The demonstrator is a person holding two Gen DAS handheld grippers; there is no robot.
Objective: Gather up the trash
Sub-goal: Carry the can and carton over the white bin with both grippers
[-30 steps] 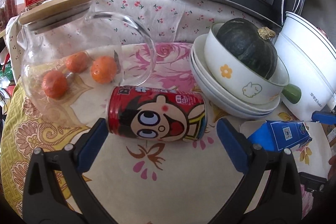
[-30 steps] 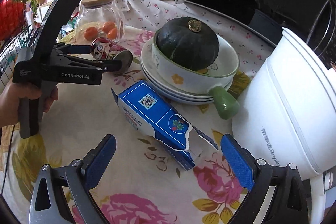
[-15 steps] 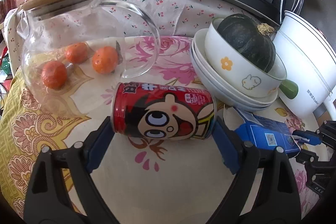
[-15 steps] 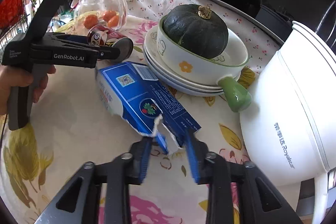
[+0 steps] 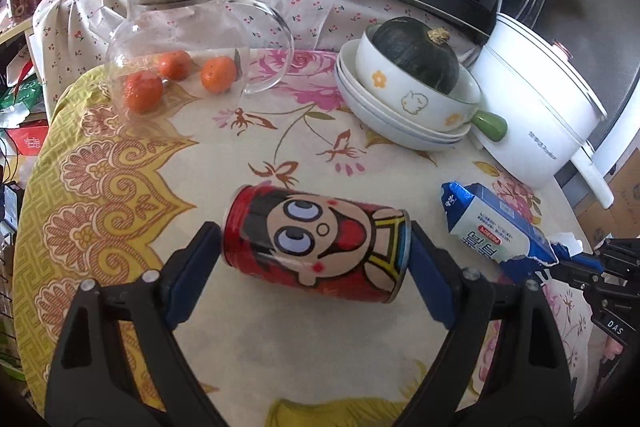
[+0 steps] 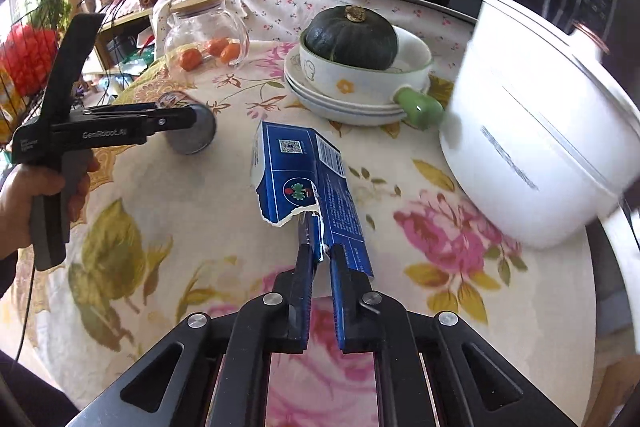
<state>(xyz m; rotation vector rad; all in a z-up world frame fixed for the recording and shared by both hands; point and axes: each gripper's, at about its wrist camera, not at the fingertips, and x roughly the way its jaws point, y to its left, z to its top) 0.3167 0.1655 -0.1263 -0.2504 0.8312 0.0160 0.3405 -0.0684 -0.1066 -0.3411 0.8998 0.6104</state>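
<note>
A second ago both claws stood wide open over the counter point(image 5: 120, 187); now each one has closed on a piece of trash. The left claw point(image 5: 316, 251) presses its pads on the two ends of the red can point(image 5: 316, 247), which now appears lifted a little above the counter and pulled back from the jug point(image 5: 180, 43). The right claw point(image 6: 320, 259) is nearly shut and pinches the torn end of the blue carton point(image 6: 308, 179); the rest of the carton sticks out forward over the counter, near the bowls point(image 6: 360, 95). I judge the picking step is finished for both pieces. What remains is to carry them to a bin, which I cannot see here.
</note>
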